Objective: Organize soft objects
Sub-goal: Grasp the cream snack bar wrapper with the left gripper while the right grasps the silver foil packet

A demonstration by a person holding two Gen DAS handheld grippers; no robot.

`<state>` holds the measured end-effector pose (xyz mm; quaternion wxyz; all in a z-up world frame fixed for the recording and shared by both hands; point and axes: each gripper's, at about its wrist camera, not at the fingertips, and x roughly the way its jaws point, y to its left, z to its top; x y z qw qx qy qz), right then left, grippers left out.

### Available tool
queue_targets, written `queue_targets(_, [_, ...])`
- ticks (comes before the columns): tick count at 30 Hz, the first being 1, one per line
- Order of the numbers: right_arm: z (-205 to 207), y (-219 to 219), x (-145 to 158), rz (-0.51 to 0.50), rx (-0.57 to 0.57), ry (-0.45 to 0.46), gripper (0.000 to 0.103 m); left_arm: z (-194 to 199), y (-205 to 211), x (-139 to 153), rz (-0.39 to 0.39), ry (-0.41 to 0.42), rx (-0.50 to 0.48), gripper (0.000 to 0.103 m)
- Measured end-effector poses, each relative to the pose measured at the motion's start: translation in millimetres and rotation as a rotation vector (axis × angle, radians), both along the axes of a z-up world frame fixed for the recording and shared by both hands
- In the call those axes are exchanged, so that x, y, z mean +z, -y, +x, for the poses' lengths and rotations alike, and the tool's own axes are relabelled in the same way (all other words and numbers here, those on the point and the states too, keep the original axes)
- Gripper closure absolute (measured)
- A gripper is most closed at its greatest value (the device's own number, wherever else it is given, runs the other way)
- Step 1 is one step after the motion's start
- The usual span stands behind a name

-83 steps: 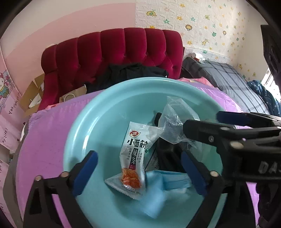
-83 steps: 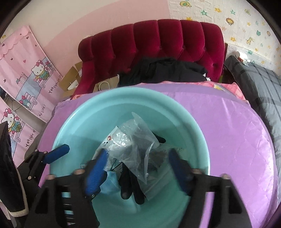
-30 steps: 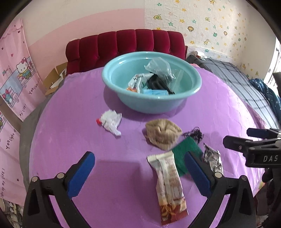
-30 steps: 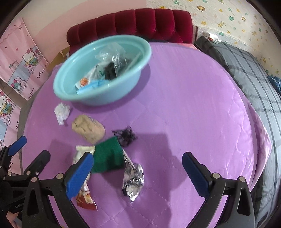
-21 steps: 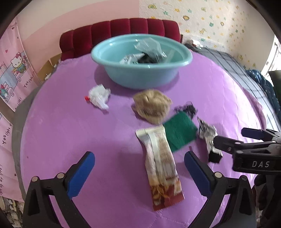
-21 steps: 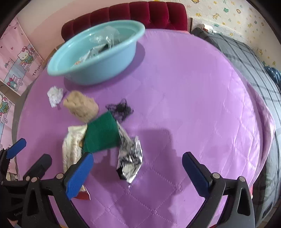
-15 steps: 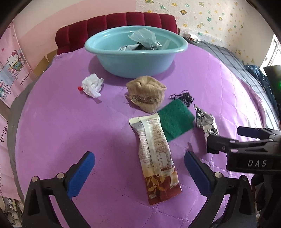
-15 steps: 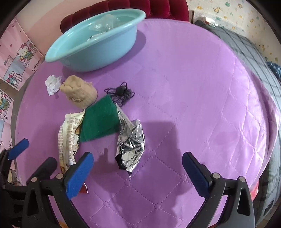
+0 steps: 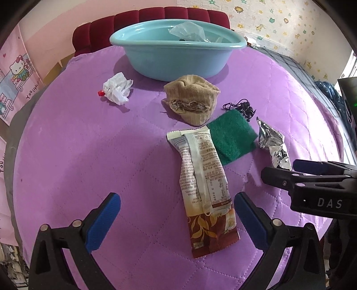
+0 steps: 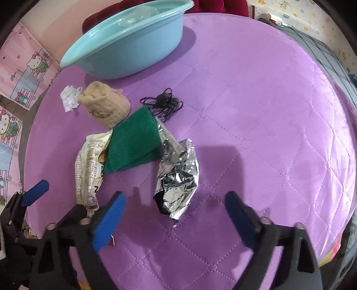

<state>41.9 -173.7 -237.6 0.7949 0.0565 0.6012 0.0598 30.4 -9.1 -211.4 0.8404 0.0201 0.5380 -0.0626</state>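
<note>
Above the crumpled foil wrapper [image 10: 177,176], right gripper [image 10: 176,212] spread wide, empty; thin foil may slip when pinched.

A child's bedroom at home: pink walls with cartoon-cat posters [image 9: 16,73], star-and-animal wallpaper [image 9: 279,24], a red tufted headboard [image 9: 156,15], a grey plaid bed [image 9: 301,69] beside a purple quilted round table [image 9: 89,145].

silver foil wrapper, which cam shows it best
The right wrist view: the silver foil wrapper lies whole and large just ahead of the open right gripper. In the left wrist view it sits small at the right, its lower end hidden behind that gripper.
</note>
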Motion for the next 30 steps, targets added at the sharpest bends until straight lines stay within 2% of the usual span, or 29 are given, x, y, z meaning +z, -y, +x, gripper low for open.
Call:
queue_targets(1, [-0.2,-0.6,-1.1,0.008,0.006,0.001,0.025,-0.2,0.2,-1.1,0.002,-0.001,-0.001,0.000])
queue_targets(3, [-0.9,-2.3,-4.4,0.023,0.016,0.012,0.051,-2.0,0.4,-3.7,0.006,-0.002,-0.002,0.000])
queue_targets(4, [-1.6,-2.0,-3.9,0.033,0.022,0.022,0.073,-2.8,0.9,-4.5,0.006,-0.003,-0.004,0.000])
queue_targets(11, [-8.7,6.6,-2.2,0.064,0.035,0.019,0.078,1.7,5.4,-8.9,0.000,-0.013,-0.004,0.000])
queue_targets(20, [-22.4,20.0,11.4,0.081,0.034,0.036,0.078,13.0,21.7,-15.3,-0.001,-0.008,-0.039,0.002])
queue_targets(22, [-24.6,21.3,13.3,0.077,0.032,0.040,0.078,15.4,22.6,-17.5,-0.001,-0.017,-0.043,0.015])
queue_targets(24, [-25.9,24.0,14.3,0.074,0.029,0.042,0.078,19.0,27.6,-22.4,-0.009,-0.035,-0.055,0.049])
queue_targets(25, [-24.5,23.3,13.4,0.075,0.027,0.041,0.078,19.0,28.4,-23.3,-0.024,-0.044,-0.062,0.049])
queue_targets(27, [-24.8,24.4,12.6,0.074,0.024,0.039,0.078,17.7,25.9,-21.3,-0.055,-0.031,-0.065,0.057])
queue_targets(30, [-24.6,23.3,12.7,0.075,0.025,0.040,0.078,16.9,22.5,-20.7,-0.056,-0.036,-0.070,0.064])
